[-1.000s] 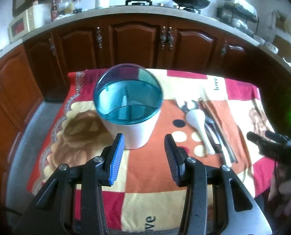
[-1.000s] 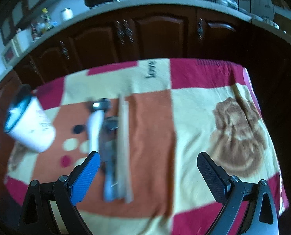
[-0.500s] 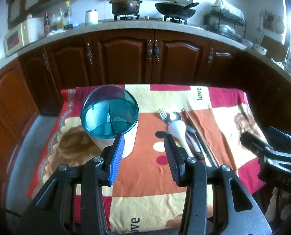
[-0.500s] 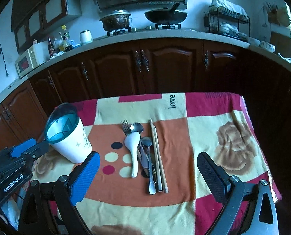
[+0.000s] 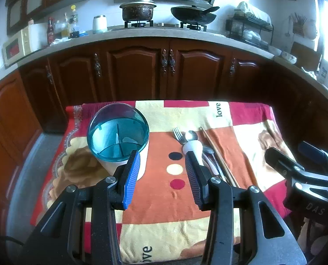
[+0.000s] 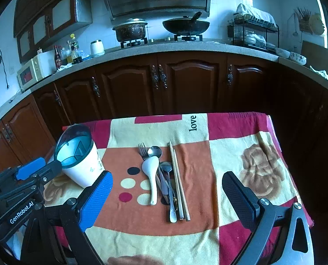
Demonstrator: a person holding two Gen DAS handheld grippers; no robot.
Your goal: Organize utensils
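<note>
Since a second ago both tongs have pulled back and up from the desk: the utensil holder (image 5: 118, 140), which then filled the middle of the left view, now sits smaller and farther off, and the right view, blurred then, is sharp and takes in the whole kitchen.

The utensils lie in one tight bundle near the middle of the desk, handles toward the cameras. A fork (image 6: 143, 150) and a metal spoon (image 6: 155, 152) show their heads at the far end; a white ceramic spoon (image 6: 151, 172) lies over them on the left, a second metal spoon (image 6: 169, 190) beside it, and a pair of wooden chopsticks (image 6: 178, 181) runs along the right edge of the bundle. The holder, a white cup with a translucent blue rim and dividers inside, stands upright to the left of the bundle, apart from it.

The left tongs (image 5: 161, 176) hang above the near part of the desk, jaws apart with nothing between them. The right tongs (image 6: 167, 198) stand spread wide, empty as well.

A patchwork cloth (image 6: 230, 154) in red, cream and orange covers the desk. Behind it run dark wooden cabinets (image 6: 190, 81) under a counter with a pot (image 6: 130, 31) and a wok (image 6: 186, 26) on the stove.
</note>
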